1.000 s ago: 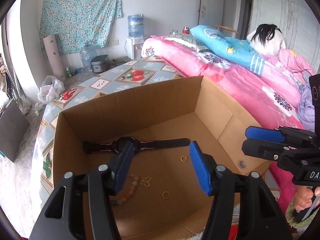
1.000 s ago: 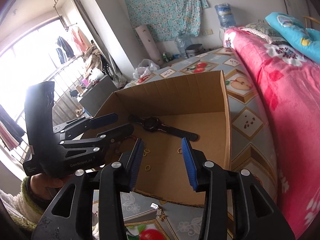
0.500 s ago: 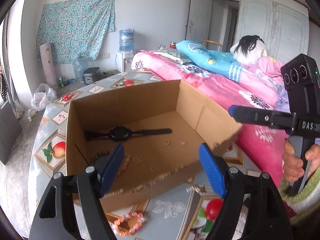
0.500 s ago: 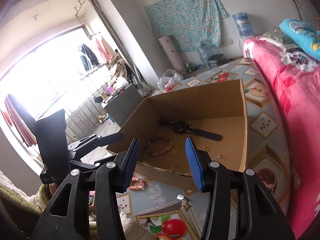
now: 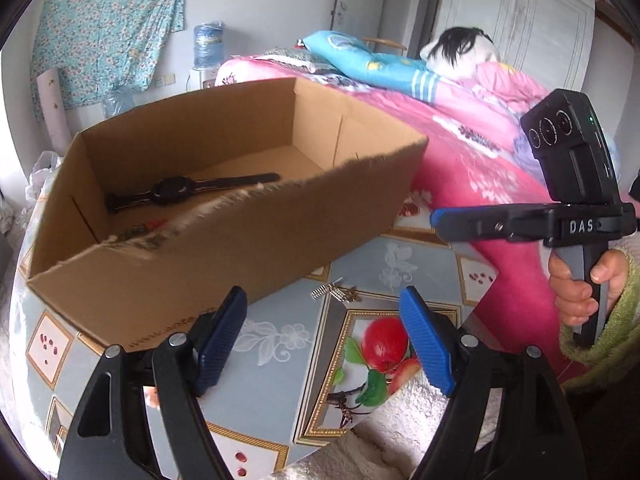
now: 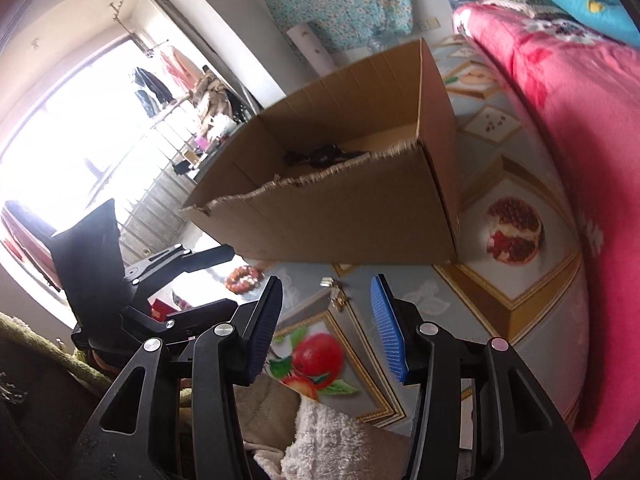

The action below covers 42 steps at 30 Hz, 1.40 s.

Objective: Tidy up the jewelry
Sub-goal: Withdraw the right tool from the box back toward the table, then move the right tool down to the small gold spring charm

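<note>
Both hand-held grippers are spread and carry nothing. From the left wrist view, my left hand-held gripper (image 5: 322, 338) hangs at lower centre over the worktop (image 5: 280, 312), before the cardboard box (image 5: 240, 248); a black watch (image 5: 176, 190) lies flat inside it. Small metal earrings (image 5: 334, 293) glint just above my fingers, outside the box. In the right wrist view, my right hand-held gripper (image 6: 326, 324) points at them; a beaded bracelet (image 6: 243, 272) lies at centre left. I judge picking up the earrings comes next, needing a fine pinch.

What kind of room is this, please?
Most likely a bedroom at home: a bed with a pink quilt, a white wardrobe, and clothes hanging by the window.
</note>
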Each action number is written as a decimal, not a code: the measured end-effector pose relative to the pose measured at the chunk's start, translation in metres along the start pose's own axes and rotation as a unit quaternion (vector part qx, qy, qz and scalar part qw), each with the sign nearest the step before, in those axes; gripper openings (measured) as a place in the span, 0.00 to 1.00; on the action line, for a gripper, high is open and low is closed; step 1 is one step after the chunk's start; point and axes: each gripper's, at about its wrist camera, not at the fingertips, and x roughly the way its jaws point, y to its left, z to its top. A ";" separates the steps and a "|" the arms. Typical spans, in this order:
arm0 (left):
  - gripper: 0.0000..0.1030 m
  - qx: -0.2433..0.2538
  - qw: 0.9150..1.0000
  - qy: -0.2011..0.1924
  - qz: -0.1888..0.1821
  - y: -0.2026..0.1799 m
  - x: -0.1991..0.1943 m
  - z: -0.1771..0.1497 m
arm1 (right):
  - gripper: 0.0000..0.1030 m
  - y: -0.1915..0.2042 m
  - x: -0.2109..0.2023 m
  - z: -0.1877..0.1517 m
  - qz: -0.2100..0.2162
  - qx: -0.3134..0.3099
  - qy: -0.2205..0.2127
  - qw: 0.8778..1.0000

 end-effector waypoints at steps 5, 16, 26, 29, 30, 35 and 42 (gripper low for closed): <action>0.66 0.044 0.999 0.011 0.017 -0.012 0.026 -0.001 | 0.27 0.001 0.027 -0.012 -0.034 -0.008 0.027 0.999; 0.47 0.055 0.997 0.040 0.039 -0.006 0.044 -0.007 | 0.25 0.031 0.068 -0.009 -0.072 -0.155 0.044 0.984; 0.43 0.048 0.997 0.047 0.034 0.002 0.047 -0.011 | 0.13 0.038 0.081 -0.008 -0.072 -0.250 0.072 0.963; 0.43 0.047 0.997 0.048 0.032 0.002 0.049 -0.011 | 0.12 0.037 0.082 -0.007 -0.070 -0.258 0.079 0.960; 0.43 0.047 0.997 0.048 0.032 0.002 0.049 -0.011 | 0.11 0.038 0.083 -0.007 -0.069 -0.258 0.081 0.960; 0.43 0.041 0.998 0.047 0.028 0.003 0.051 -0.011 | 0.05 0.033 0.081 -0.004 -0.067 -0.244 0.084 0.964; 0.43 0.044 0.998 0.047 0.023 0.002 0.049 -0.013 | 0.04 0.030 0.073 -0.007 -0.086 -0.227 0.081 0.967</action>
